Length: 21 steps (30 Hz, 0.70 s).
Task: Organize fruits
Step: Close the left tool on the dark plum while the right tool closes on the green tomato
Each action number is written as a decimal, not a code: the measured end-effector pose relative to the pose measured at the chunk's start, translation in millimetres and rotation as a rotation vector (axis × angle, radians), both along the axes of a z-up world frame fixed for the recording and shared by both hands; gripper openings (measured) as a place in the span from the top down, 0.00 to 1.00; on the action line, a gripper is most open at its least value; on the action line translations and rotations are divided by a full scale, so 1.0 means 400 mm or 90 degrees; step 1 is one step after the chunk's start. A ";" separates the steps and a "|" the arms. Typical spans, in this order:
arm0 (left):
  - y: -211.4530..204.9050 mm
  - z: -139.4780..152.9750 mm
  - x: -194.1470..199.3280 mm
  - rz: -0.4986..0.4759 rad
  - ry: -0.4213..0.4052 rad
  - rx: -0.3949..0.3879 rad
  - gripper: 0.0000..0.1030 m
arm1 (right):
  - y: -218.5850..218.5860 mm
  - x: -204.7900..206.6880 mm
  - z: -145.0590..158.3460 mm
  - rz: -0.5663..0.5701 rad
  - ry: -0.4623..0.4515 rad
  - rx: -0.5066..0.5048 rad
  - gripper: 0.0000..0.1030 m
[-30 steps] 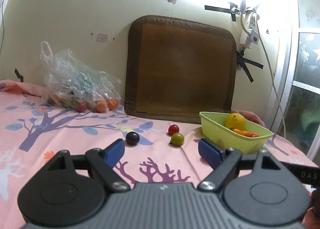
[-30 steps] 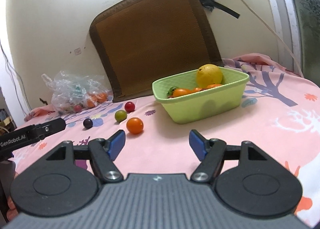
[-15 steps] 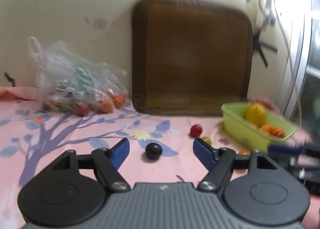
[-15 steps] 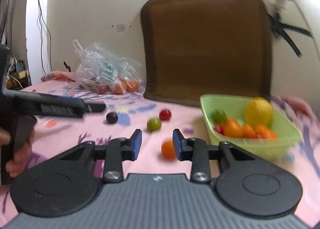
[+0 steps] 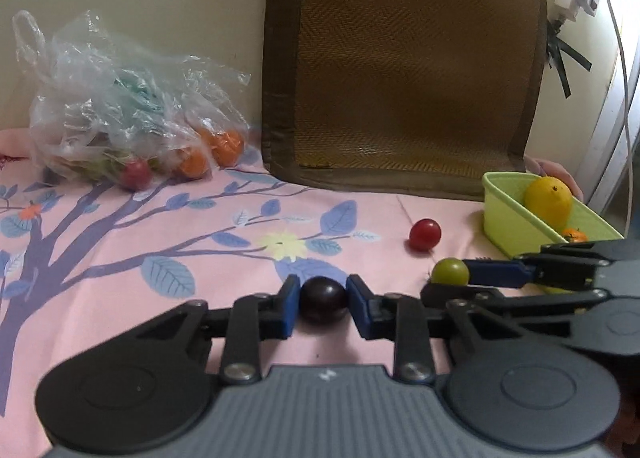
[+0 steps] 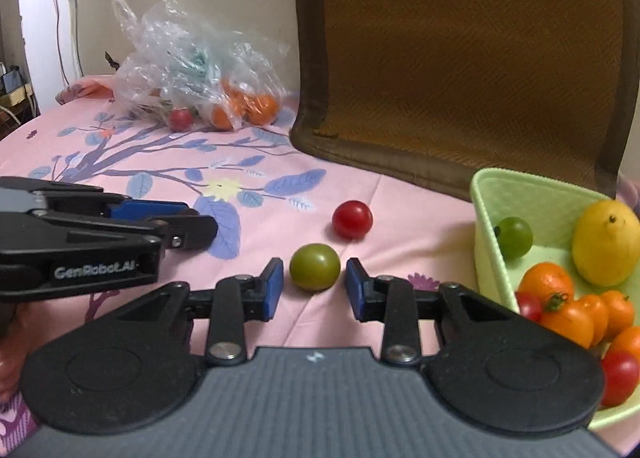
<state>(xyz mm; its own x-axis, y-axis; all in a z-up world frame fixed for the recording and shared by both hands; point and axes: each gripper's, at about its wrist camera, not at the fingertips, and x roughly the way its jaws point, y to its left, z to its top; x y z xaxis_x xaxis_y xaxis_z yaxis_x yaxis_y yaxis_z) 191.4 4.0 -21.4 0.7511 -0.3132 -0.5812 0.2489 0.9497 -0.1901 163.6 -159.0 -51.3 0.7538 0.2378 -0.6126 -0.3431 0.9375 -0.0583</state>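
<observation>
— Fruits first: what is the left wrist view showing?

— A dark purple fruit (image 5: 323, 299) is sitting between the blue pads of the left gripper (image 5: 323, 304), both pads touching its sides, so the jaws are pinching it on the pink cloth (image 5: 120, 258). Right of those jaws a green fruit (image 5: 450, 272) is lying at the tip of the right gripper (image 5: 472, 278), with a red fruit (image 5: 425, 234) just beyond.

— And the right wrist view?

— The green fruit (image 6: 315, 267) is resting between the right gripper's (image 6: 315, 286) pads, which are standing spread, a sliver of cloth showing on each side (not gripping yet). The red fruit (image 6: 352, 219) is lying ahead of the jaws, the green basket (image 6: 486, 242) of fruit to their right, and the left gripper (image 6: 160, 214) to their left.
</observation>
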 end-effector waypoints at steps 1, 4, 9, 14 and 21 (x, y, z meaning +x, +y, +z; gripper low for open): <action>0.000 0.001 -0.001 0.000 -0.001 0.000 0.75 | -0.002 -0.004 0.004 -0.006 -0.001 0.002 0.74; -0.002 0.010 -0.028 -0.004 -0.006 -0.007 0.75 | -0.018 -0.043 0.023 -0.007 -0.020 0.035 0.74; -0.018 0.035 -0.144 -0.045 -0.021 -0.044 0.75 | -0.061 -0.213 0.051 0.002 -0.074 0.068 0.74; -0.054 0.021 -0.256 -0.089 -0.011 -0.073 0.75 | -0.107 -0.359 0.018 -0.027 -0.094 0.068 0.73; -0.127 0.007 -0.336 -0.138 -0.009 -0.074 0.74 | -0.183 -0.434 -0.026 -0.096 -0.061 0.107 0.73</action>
<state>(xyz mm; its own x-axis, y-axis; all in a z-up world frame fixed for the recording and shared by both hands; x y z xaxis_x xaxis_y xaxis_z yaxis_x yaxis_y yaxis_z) 57.0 -46.8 -18.7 0.6669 -0.5327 -0.5210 0.4484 0.8453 -0.2904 -9.9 -232.1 -61.8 0.8411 0.2109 -0.4981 -0.1991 0.9769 0.0773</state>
